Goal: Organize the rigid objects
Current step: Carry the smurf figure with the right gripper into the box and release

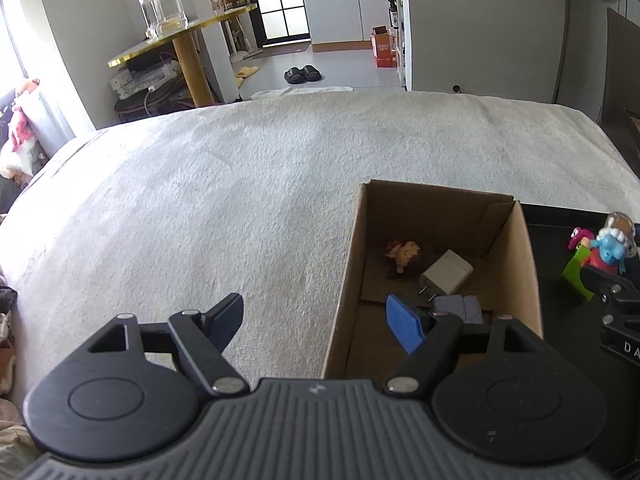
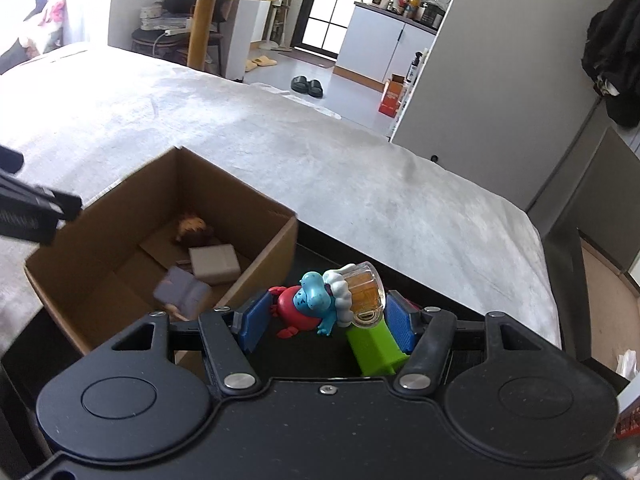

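Observation:
An open cardboard box (image 1: 516, 236) (image 2: 276, 236) stands on a white bed. Inside lie a small doll figure (image 1: 404, 254) (image 2: 192, 226), a white charger plug (image 1: 446, 274) (image 2: 214, 266) and a grey-purple object (image 1: 460, 306) (image 2: 182, 290). My left gripper (image 1: 320, 320) is open and empty, straddling the box's left wall. My right gripper (image 2: 326, 318) is open around a blue-and-red figure (image 2: 308, 306) holding a beer mug (image 2: 364, 292), beside a green block (image 2: 374, 346), all on a black tray (image 2: 420, 280). The toys also show in the left wrist view (image 1: 604, 246).
The white bedspread (image 1: 220, 200) spreads left and beyond the box. A gold round table with glass jars (image 1: 164, 4) stands past the bed. Slippers (image 1: 302, 74) lie on the floor. A pink toy (image 1: 578, 236) sits on the tray.

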`<state>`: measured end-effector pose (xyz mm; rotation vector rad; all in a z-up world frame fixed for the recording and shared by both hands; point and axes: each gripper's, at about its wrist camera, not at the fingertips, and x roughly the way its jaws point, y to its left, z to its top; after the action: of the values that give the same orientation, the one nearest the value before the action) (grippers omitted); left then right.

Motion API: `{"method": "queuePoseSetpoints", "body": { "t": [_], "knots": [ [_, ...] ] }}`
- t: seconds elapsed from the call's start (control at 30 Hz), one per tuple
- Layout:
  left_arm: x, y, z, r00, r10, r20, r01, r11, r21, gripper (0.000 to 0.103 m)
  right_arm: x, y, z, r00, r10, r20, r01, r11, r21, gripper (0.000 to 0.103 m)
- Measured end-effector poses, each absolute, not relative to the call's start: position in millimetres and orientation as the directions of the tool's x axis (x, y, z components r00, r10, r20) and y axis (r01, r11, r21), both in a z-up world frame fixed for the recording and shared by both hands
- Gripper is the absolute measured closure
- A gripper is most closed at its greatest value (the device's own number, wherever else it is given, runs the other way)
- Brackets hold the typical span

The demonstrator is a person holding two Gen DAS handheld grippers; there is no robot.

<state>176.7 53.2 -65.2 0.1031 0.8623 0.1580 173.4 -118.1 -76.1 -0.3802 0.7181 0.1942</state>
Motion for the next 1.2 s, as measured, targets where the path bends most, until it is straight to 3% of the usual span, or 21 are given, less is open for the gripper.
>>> {"method": "queuePoseSetpoints", "body": {
  "t": [0.37,0.8,1.2],
  "knots": [
    [176,84,-89,0.619,0.081,-0.781,-0.074,0.996,0.045,0.030,182,-69,-77,0.729,0.058,-0.682,-0.357,0.882,-0.307,0.043],
    [182,104,-109,0.585,-0.043,-0.810,-0.060,0.993,-0.097,0.072,197,-32,-87,0.691,0.082,-0.718,-0.393,0.877,-0.277,0.043],
    [185,110,-118,0.579,-0.111,-0.808,-0.042,0.985,-0.165,0.081,206,-3,-102,0.662,0.082,-0.745,-0.435,0.852,-0.292,0.042]
  ]
}}
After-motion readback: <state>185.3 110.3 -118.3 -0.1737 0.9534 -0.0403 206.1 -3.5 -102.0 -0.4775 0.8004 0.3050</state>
